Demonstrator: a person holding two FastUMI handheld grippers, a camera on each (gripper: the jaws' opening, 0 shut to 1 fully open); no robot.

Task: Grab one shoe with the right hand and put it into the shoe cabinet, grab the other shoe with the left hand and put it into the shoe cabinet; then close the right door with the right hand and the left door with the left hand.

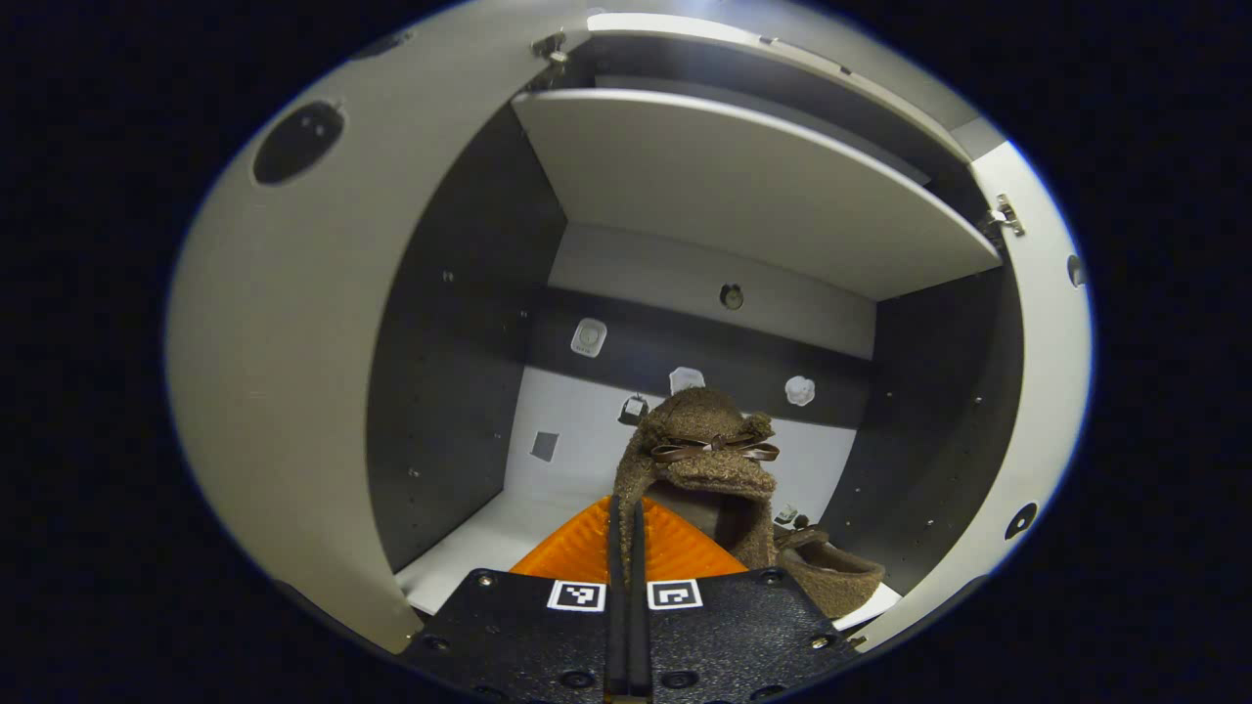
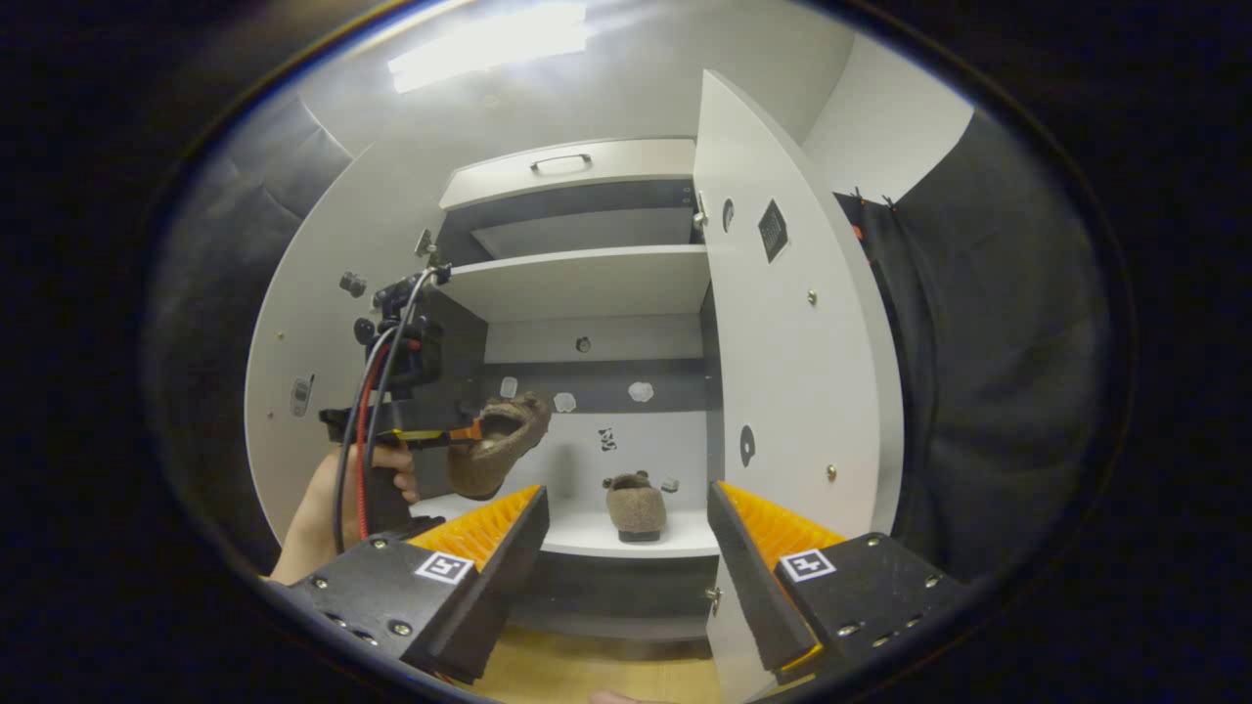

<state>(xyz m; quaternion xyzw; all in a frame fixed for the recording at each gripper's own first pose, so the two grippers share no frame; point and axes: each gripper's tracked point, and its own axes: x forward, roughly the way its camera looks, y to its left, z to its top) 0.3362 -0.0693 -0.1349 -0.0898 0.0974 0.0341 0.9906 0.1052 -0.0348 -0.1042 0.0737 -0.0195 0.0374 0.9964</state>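
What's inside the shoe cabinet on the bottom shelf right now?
One brown shoe stands on the bottom shelf. The left claw holds the second shoe above it; the shelf behind is partly hidden.

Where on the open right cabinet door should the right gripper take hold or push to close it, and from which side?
The right door stands swung outward, without a visible handle. The open right gripper would best come from the door's right side and push its free front edge, probably, toward the cabinet.

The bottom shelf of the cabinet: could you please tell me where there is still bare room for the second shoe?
The bottom shelf is bare on its left, between the cabinet's left wall and the shoe already standing right of centre. That right part, toward the right door, is tighter. The left gripper holds the second shoe raised over the free left side.
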